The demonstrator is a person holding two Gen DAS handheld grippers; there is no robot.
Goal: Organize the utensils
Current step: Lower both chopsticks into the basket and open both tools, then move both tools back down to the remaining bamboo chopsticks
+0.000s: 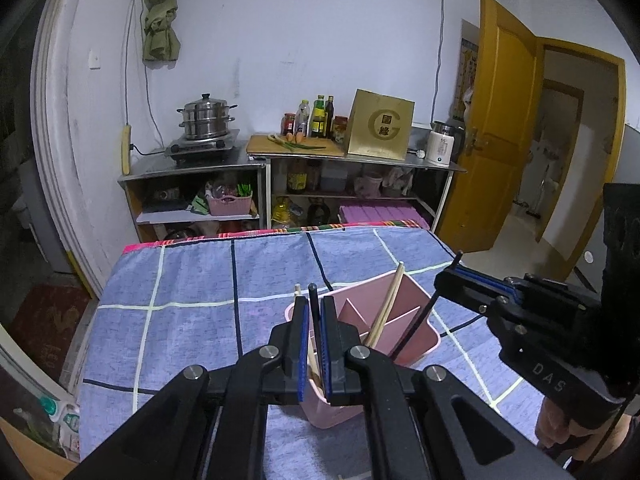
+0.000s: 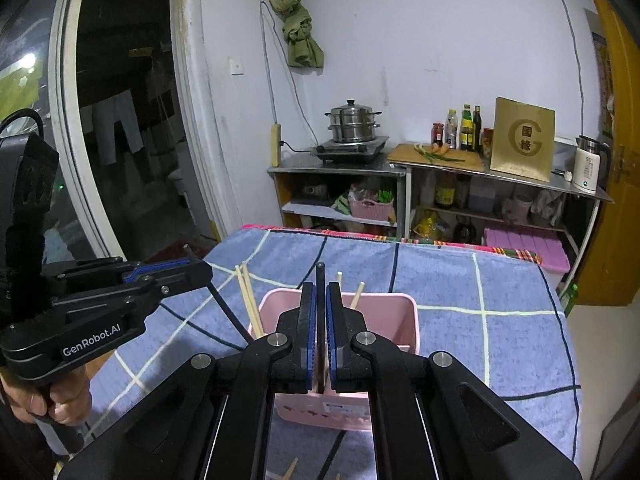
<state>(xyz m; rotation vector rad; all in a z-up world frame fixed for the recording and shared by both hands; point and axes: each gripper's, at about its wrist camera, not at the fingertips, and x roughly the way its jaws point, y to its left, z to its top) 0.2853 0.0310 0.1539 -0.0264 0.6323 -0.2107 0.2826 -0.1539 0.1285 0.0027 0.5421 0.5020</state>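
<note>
Fingers of both grippers clamp black chopsticks (image 1: 314, 304) above the pink holder (image 2: 404, 312).

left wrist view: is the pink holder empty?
No. The pink holder has a pair of wooden chopsticks standing in it, leaning against a divider.

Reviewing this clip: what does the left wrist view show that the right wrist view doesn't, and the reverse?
Only the left wrist view shows the open yellow door with the hallway beyond it, and the dividers inside the pink holder.

Only the right wrist view shows the dark doorway on the left with clothes hanging inside.

Both show the blue checked tablecloth, the steamer pot on the shelf and the gold box. In both, the left gripper and the right gripper each have jaws closed on a black chopstick over the holder, which already holds wooden chopsticks.
</note>
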